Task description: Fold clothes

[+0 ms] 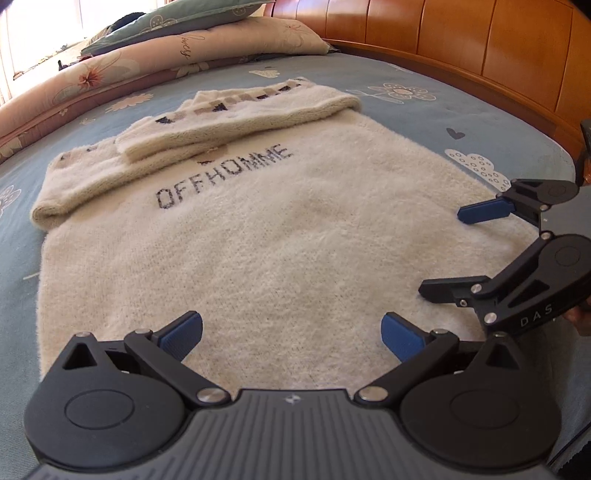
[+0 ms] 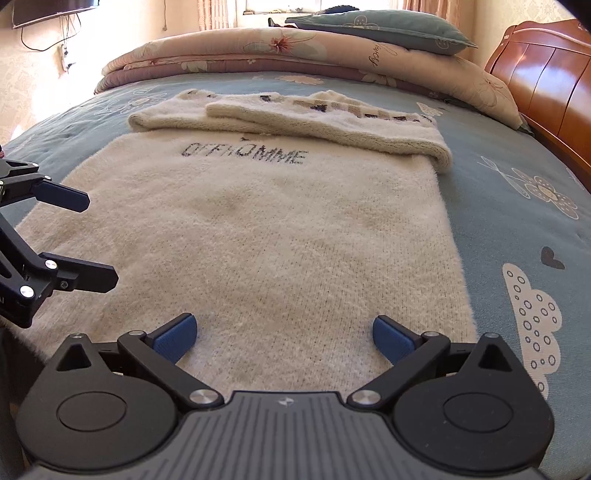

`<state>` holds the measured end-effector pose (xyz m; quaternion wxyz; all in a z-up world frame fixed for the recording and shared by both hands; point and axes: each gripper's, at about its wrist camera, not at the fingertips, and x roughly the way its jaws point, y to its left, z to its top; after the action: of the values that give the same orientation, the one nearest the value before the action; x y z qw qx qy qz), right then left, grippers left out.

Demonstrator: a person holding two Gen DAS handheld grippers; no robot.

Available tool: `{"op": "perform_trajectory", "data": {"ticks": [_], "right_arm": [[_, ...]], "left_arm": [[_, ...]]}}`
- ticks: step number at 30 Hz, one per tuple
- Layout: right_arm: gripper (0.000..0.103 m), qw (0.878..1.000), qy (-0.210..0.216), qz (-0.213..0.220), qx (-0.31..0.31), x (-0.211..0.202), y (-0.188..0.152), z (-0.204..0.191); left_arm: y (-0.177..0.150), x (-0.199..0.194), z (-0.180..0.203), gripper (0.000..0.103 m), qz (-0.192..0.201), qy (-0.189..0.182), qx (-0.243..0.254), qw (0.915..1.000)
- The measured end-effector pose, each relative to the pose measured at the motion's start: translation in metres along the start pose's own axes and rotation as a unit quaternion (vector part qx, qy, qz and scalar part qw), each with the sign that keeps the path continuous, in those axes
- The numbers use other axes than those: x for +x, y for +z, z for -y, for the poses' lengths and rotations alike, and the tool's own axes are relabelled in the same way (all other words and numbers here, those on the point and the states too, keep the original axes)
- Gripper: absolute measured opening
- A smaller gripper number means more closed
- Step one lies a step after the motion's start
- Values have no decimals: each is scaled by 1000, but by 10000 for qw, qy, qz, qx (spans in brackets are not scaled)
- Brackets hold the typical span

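Both sleeves (image 1: 207, 122) lie folded across the sweater (image 1: 258, 240) on the bed (image 2: 517, 221), beyond its lettering. The left claw (image 1: 291, 334) and right claw (image 2: 284, 334) stand wide open and empty over the hem; a shallow pinch may catch one fluffy layer only, so a lift could drag the sleeves off.

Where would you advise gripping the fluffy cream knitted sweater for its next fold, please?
Likely at the near hem of the fluffy cream knitted sweater, one corner per gripper, coming in low from the near edge. Both sleeves already lie folded across the top, and the open left gripper and right gripper hover there.

A home bedroom: bed (image 2: 517, 229) with wooden headboard (image 1: 480, 48), pillow (image 2: 380, 27), folded quilt (image 2: 258, 51).
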<state>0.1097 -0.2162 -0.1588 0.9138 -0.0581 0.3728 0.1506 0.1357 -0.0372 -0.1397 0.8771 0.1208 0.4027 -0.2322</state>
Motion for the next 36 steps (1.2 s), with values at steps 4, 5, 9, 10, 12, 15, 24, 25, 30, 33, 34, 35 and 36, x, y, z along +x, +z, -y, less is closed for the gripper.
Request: {"op": "perform_trajectory", "data": {"ticks": [4, 5, 9, 10, 12, 15, 24, 25, 30, 33, 34, 35, 36], "right_arm": [[103, 9999, 23, 126, 14, -1, -4, 1], [103, 9999, 28, 157, 16, -1, -5, 1], [103, 9996, 50, 282, 25, -2, -9, 2], [103, 9995, 56, 314, 28, -2, -10, 2], [103, 9994, 52, 332, 28, -2, -10, 2], [103, 9994, 45, 354, 27, -3, -11, 1], [103, 9996, -2, 283, 0, -2, -10, 0], [103, 9997, -8, 262, 1, -2, -9, 0], [103, 9999, -23, 144, 6, 0, -6, 0], [103, 9999, -30, 121, -13, 0, -6, -1], [103, 9999, -35, 139, -17, 0, -7, -1], [103, 9999, -39, 157, -22, 0, -7, -1], [103, 9998, -43, 175, -26, 0, -8, -1]], "left_arm": [[-22, -7, 10, 102, 34, -53, -122, 9999], [-25, -11, 9, 102, 28, -97, -194, 9998], [-35, -22, 12, 102, -121, -136, -115, 9998], [-37, -24, 14, 102, -159, -121, -30, 9998], [-38, -24, 18, 102, -235, -44, 105, 9997], [-37, -21, 24, 102, -351, 107, 284, 9989], [-38, -16, 35, 102, -518, 368, 702, 9955], [-38, -16, 35, 102, -524, 378, 717, 9953], [-39, -15, 37, 102, -534, 431, 793, 9945], [-40, -14, 39, 102, -509, 462, 871, 9938], [-41, -14, 39, 102, -494, 475, 905, 9935], [-42, -14, 40, 102, -475, 488, 950, 9931], [-43, -14, 41, 102, -463, 503, 996, 9927]]}}
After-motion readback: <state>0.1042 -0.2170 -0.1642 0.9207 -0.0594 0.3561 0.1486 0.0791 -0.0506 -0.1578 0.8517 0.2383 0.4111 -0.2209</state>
